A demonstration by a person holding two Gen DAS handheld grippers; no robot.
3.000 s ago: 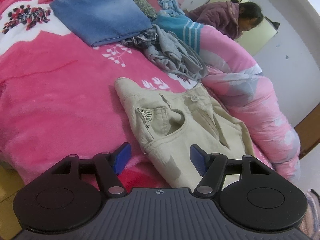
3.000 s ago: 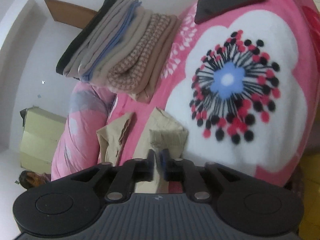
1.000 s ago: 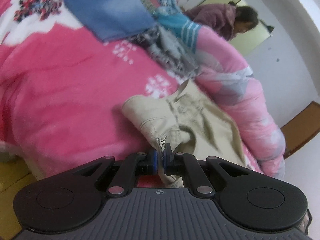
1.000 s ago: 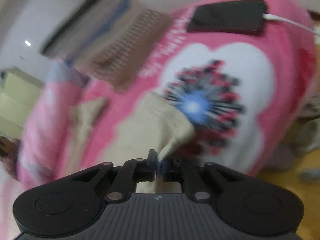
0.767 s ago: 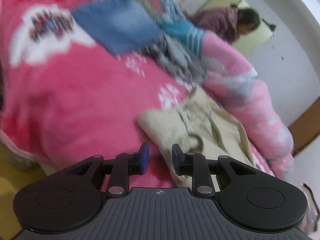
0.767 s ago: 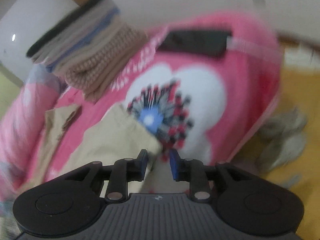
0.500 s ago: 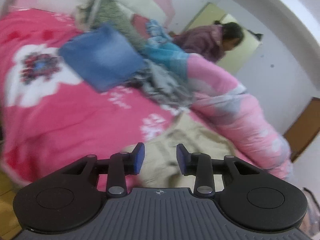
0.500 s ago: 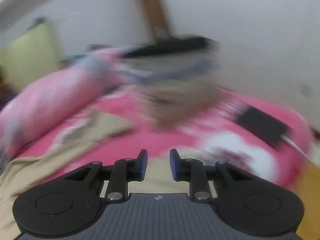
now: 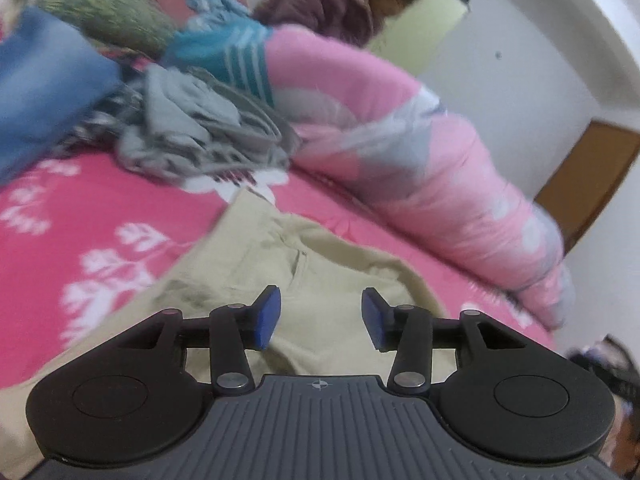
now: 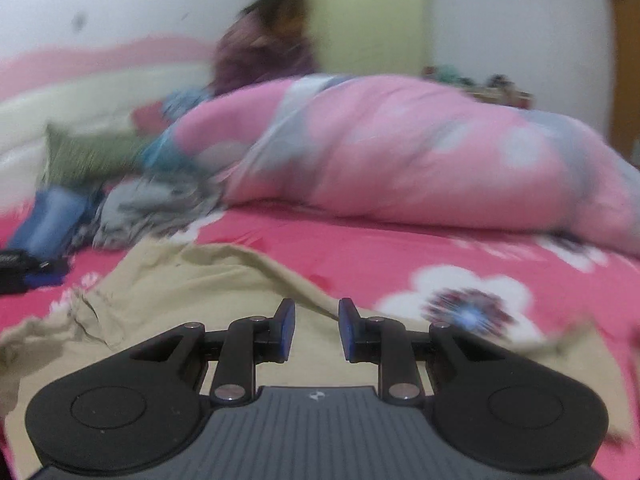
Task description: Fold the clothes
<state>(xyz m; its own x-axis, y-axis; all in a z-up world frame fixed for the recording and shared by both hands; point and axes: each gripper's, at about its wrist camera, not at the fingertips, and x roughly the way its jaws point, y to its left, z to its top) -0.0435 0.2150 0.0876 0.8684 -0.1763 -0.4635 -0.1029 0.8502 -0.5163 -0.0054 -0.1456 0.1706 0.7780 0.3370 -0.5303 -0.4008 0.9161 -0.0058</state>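
Observation:
Beige trousers (image 9: 320, 272) lie spread on the pink flowered blanket (image 9: 100, 208), just under and ahead of both grippers. My left gripper (image 9: 320, 314) hovers over them; its jaws are opening, with nothing pinched between the blue pads (image 9: 268, 316). In the blurred right wrist view the same trousers (image 10: 192, 280) stretch to the left and right under my right gripper (image 10: 316, 322), which is open with a narrow gap and holds no cloth.
A rolled pink quilt (image 9: 420, 152) lies along the far side of the bed. A heap of grey clothes (image 9: 192, 132), a folded blue garment (image 9: 44, 92) and a teal striped garment (image 9: 228, 56) lie beyond the trousers. A person (image 9: 332, 0) sits behind the quilt.
Both grippers were shut on trouser edges a second ago; both have let go and stand open. The right view has swung from the flower print and phone to face the quilt.

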